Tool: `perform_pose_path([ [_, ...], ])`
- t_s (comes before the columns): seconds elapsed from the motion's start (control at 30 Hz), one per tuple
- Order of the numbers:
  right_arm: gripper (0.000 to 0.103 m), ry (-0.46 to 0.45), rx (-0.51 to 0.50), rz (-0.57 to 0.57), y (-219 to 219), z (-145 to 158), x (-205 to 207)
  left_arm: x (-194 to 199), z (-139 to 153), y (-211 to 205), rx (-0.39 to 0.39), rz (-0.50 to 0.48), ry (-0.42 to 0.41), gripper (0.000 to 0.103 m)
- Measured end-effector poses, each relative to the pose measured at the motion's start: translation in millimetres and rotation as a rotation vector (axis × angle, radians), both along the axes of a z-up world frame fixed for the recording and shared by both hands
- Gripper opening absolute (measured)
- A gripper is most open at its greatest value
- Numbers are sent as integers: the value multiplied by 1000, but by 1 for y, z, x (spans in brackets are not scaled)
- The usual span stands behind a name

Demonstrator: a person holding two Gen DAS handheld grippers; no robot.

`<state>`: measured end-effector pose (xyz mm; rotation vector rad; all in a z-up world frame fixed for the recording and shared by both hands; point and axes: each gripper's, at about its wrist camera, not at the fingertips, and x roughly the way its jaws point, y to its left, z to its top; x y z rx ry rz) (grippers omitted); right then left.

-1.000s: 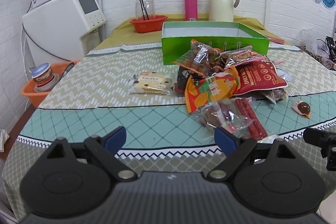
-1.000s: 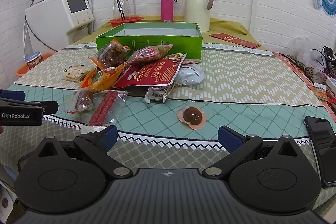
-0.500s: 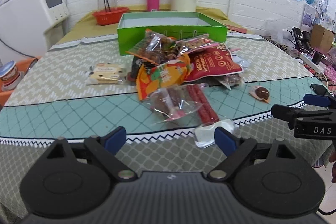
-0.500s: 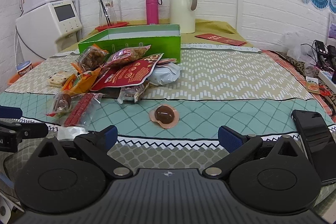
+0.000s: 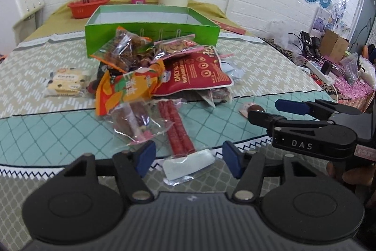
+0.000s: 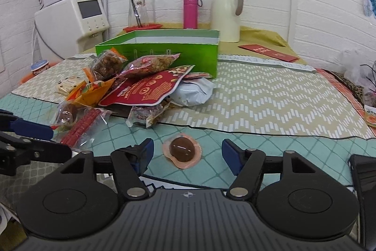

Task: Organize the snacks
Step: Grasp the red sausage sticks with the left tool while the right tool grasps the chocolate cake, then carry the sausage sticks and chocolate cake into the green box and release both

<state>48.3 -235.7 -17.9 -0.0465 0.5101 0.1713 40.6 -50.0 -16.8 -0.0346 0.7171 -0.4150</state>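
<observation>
- Left tool [image 5: 189,158] — jaws apart and just been narrowing, a clear white-ended packet [image 5: 189,165] lying between them at the tabletop [image 5: 47,133] edge, pads not touching it.
- Right tool [image 6: 186,153] — jaws spread, a brown sealed egg [image 6: 182,149] between them, untouched.
- Beyond: red sausage sticks [image 5: 177,128], orange packet [image 5: 129,88], red nut pouch [image 5: 197,73] heaped together.
- Cracker pack [image 5: 65,82] lies left of the heap, apart.
- Farthest: open green box [image 5: 150,27], the heap against its front wall.
</observation>
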Motion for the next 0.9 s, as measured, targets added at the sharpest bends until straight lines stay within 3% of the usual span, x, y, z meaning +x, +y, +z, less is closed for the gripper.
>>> perform_pose_path([
  [0.1,92,6,-26,31,5,-2,8,14,-6,-2,2,31,22,69],
  [0.17,66,29,-18,32,4,-5,10,21,-9,-2,0,39,32,65],
  [0.23,67,27,-2,47,3,-6,6,24,-8,-2,15,37,20,39],
  [0.4,68,32,3,81,6,-5,0,29,-7,-3,14,36,23,42],
  [0.43,71,32,-2,78,7,-6,1,29,-8,-4,9,38,21,61],
  [0.47,73,36,-6,74,9,-7,2,29,-9,-5,-4,29,23,66],
  [0.57,74,26,-18,59,12,-9,0,25,-11,-14,47,14,-16,66],
  [0.63,69,20,-33,53,14,-9,-2,22,-13,-19,90,1,-47,49],
  [0.67,69,21,-38,50,15,-9,-3,20,-14,-20,111,-2,-62,49],
  [0.9,68,-12,-35,52,19,5,-21,9,-9,-5,30,-23,-41,39],
])
